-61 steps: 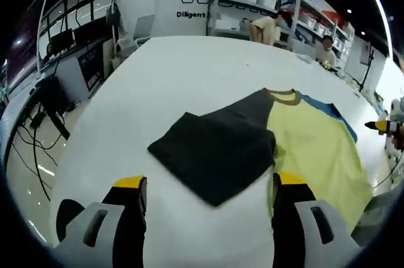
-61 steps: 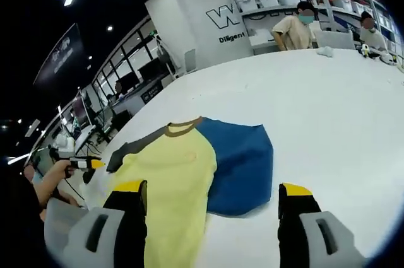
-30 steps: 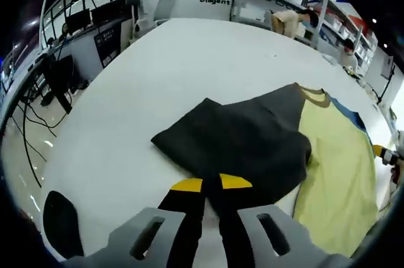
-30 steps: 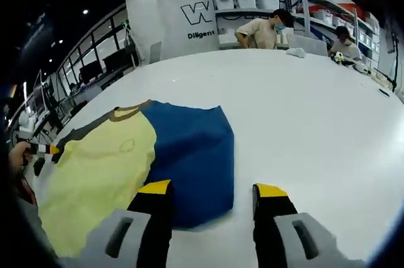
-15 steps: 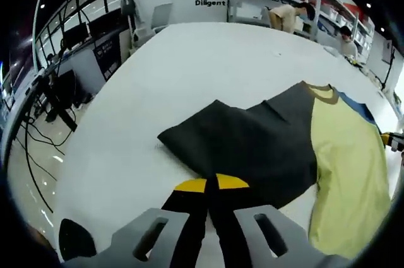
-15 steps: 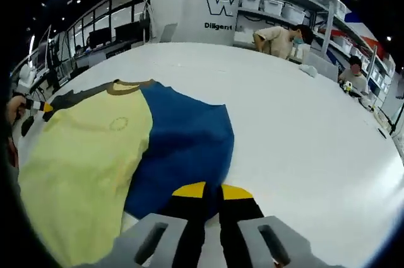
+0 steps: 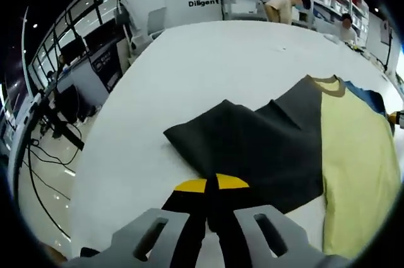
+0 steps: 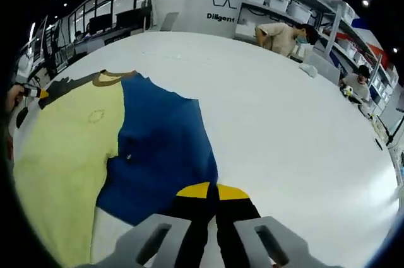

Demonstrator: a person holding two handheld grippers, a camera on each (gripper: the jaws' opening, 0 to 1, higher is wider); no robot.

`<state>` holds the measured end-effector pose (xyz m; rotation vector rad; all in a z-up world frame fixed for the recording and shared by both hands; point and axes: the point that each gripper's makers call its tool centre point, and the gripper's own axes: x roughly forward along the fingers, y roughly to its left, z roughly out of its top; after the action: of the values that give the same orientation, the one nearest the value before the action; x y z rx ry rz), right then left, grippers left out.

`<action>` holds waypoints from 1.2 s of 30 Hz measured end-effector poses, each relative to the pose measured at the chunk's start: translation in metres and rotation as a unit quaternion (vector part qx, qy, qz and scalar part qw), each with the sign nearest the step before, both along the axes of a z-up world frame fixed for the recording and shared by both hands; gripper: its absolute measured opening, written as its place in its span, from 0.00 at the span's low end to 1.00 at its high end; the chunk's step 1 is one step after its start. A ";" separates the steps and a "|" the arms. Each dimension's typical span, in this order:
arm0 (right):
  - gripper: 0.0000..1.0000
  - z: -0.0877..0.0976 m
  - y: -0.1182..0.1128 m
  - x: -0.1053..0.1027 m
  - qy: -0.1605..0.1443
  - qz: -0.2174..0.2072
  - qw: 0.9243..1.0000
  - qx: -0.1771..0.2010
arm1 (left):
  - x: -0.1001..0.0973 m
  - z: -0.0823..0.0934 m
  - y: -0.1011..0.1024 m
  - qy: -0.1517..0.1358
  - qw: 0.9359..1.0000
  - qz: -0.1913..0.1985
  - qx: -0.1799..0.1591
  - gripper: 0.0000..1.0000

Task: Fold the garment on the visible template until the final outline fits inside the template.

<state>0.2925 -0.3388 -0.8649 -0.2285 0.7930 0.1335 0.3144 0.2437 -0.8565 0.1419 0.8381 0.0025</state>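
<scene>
L gripper (image 7: 211, 183) is pinching shut on the near corner of the dark grey sleeve panel (image 7: 252, 145), jaws closed w/ fabric running between the yellow tips. R gripper (image 8: 206, 191) is doing the same on the blue sleeve panel (image 8: 158, 145), jaws closed on its near edge. Each arm is sitting at its own side of the garment, so neither needs to cross over.

The garment, a tee w/ yellow body (image 7: 353, 161), is lying flat on the white table (image 7: 208, 60). In the left gripper view the yellow middle is lying to the right of the grip; in the right gripper view it (image 8: 60, 148) is lying to the left. So each held panel prob. needs carrying inward, toward the shirt's centre line. Long axis is running away from both grippers, hem near, brown collar (image 8: 107, 79) far.

No template outline is showing clearly on the tabletop; can't tell where it sits.

Writing: back wall sign (image 8: 230, 3) is showing a big "W" and "Diligent" beneath, rest cut off.
</scene>
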 end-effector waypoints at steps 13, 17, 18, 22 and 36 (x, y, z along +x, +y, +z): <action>0.00 0.004 -0.012 0.023 -0.014 0.007 0.998 -0.057 | 0.015 0.000 -0.001 0.000 1.000 -0.012 0.014 0.08; 0.04 0.010 -0.013 0.020 -0.032 -0.042 0.998 -0.023 | 0.014 0.000 -0.001 0.001 1.000 -0.010 0.014 0.08; 0.10 0.011 -0.012 0.019 -0.032 -0.044 0.998 -0.019 | 0.013 0.000 -0.001 0.001 1.000 -0.010 0.014 0.08; 0.32 0.022 -0.005 0.004 -0.045 -0.090 0.994 0.030 | 0.013 0.000 0.000 -0.001 1.000 -0.010 0.017 0.08; 0.67 0.012 0.016 -0.038 -0.035 -0.182 0.979 0.089 | 0.011 0.001 0.001 0.001 1.000 -0.003 0.019 0.08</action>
<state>0.2544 -0.3231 -0.8525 0.0827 0.7362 -0.1485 0.3252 0.2449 -0.8558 0.1810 0.8396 0.0127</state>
